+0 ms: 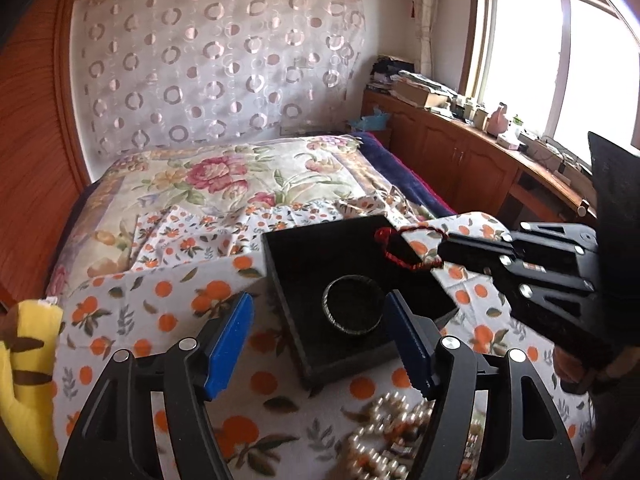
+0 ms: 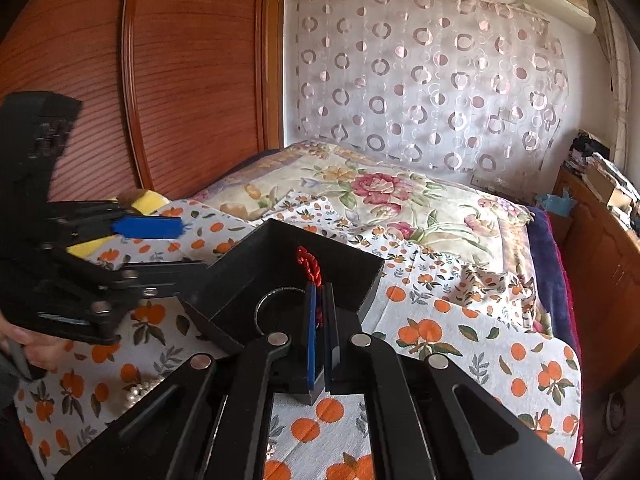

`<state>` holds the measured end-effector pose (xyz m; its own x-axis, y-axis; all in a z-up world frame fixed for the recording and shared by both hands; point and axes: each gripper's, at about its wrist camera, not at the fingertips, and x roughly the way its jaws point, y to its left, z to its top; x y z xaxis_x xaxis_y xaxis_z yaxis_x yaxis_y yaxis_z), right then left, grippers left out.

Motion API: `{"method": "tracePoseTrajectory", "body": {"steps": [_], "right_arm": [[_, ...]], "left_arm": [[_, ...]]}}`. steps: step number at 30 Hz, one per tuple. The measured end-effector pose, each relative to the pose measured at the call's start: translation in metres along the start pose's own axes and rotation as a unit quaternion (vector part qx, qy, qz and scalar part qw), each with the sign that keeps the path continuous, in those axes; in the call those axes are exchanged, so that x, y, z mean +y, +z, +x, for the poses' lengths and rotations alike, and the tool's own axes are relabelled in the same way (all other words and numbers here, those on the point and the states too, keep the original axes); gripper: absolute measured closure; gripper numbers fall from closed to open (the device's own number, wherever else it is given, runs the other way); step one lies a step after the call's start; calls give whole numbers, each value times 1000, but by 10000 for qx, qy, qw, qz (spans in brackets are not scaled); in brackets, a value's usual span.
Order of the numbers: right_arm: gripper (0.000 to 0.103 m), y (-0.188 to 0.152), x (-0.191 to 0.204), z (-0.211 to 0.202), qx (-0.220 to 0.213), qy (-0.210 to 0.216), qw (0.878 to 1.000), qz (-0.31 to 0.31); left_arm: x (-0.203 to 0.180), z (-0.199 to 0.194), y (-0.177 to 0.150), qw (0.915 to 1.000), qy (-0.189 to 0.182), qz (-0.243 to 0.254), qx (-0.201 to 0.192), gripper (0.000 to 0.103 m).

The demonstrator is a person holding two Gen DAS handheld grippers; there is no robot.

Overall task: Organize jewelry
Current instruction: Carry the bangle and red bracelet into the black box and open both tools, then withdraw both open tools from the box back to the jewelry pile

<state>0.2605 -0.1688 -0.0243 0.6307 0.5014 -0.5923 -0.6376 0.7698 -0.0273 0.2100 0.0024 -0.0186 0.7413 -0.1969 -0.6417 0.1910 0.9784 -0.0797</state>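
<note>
An open black box [image 1: 312, 252] lies on the orange-print cloth with a dark bangle [image 1: 352, 308] in it. My left gripper [image 1: 319, 299] stands open just in front of the box, its blue pads either side of the near corner and apart from it. My right gripper [image 2: 321, 286] is shut on a red knotted cord [image 2: 310, 266], held over the box [image 2: 256, 268] above the bangle [image 2: 280, 300]. In the left wrist view the right gripper [image 1: 442, 250] comes in from the right with the red cord [image 1: 383, 235] hanging at the box's far corner. The left gripper [image 2: 192, 246] shows at the box's left side.
A heap of pearl beads [image 1: 392, 428] lies on the cloth near the left gripper, also the pearls [image 2: 140, 392]. A yellow plush toy [image 1: 28, 380] sits at the left. The floral bedspread [image 1: 224, 176] stretches behind; wooden cabinets [image 1: 460, 160] run along the right.
</note>
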Motion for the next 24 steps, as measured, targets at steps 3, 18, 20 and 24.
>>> {"method": "tracePoseTrajectory", "body": {"steps": [3,18,20,24], "right_arm": [[100,4,7,9,64,-137,9998,-154],[69,-10,21,10,385,-22,9993,4],[69,-12,23,4,363,-42,9993,36],[69,-20,25,-10,300,-119,9994,140]], "left_arm": [[7,-8,-11,9999,122,-32,-9,37],[24,-37,-59,9993,119,-344,108,36],[22,-42,-65,9993,118,-340,101,36],[15,-52,-76,9993,90,-340,117,36]]}}
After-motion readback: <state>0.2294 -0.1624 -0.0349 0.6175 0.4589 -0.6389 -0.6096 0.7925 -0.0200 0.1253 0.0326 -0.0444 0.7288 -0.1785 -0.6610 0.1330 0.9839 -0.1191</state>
